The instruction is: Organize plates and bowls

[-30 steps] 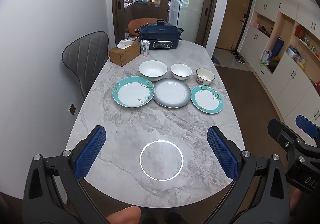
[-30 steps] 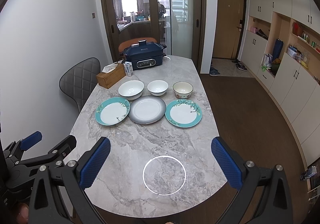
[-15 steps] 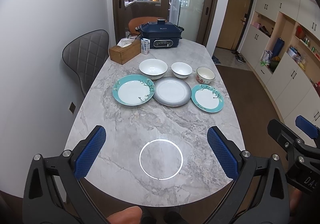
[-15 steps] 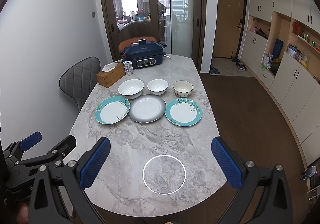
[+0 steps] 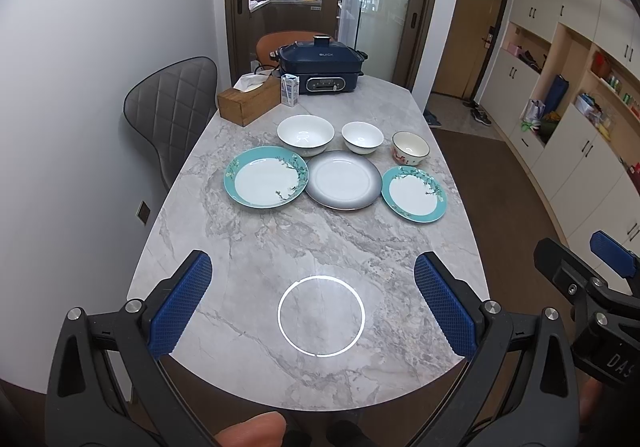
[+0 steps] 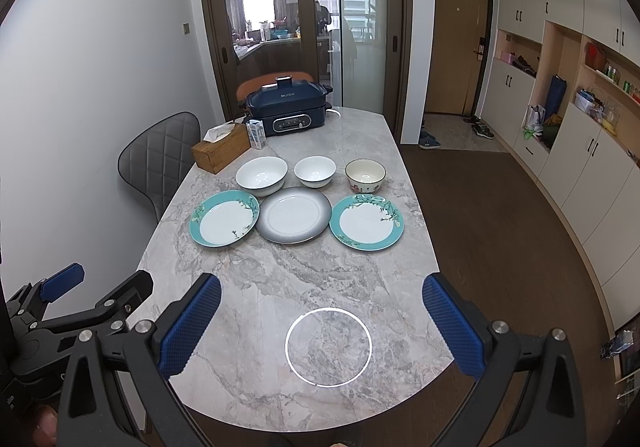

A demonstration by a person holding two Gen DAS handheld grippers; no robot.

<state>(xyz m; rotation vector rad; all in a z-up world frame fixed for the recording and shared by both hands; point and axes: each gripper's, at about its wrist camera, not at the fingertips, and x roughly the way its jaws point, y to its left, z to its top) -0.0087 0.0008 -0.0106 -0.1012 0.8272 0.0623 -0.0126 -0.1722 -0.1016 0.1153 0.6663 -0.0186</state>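
On the marble table point(image 5: 304, 247) three plates lie in a row: a large teal-rimmed plate point(image 5: 266, 182) at left, a grey-rimmed plate point(image 5: 343, 180) in the middle, a smaller teal-rimmed plate point(image 5: 413, 194) at right. Behind them stand a large white bowl point(image 5: 305, 134), a smaller white bowl point(image 5: 362, 136) and a cream flowered bowl point(image 5: 410, 147). The same set shows in the right wrist view, with the grey plate point(image 6: 294, 214) central. My left gripper point(image 5: 312, 297) and right gripper point(image 6: 322, 325) are both open and empty, above the table's near end, well short of the dishes.
A wooden tissue box point(image 5: 249, 100), a small carton point(image 5: 290, 88) and a dark blue electric cooker point(image 5: 322, 68) stand at the far end. A grey chair point(image 5: 172, 107) is at the left side. A white ring mark point(image 5: 321, 315) sits on the near tabletop. Cabinets line the right wall.
Both views have crept slightly back and up; the dishes sit a touch farther off. Nothing on the table has moved and both grippers stay open.
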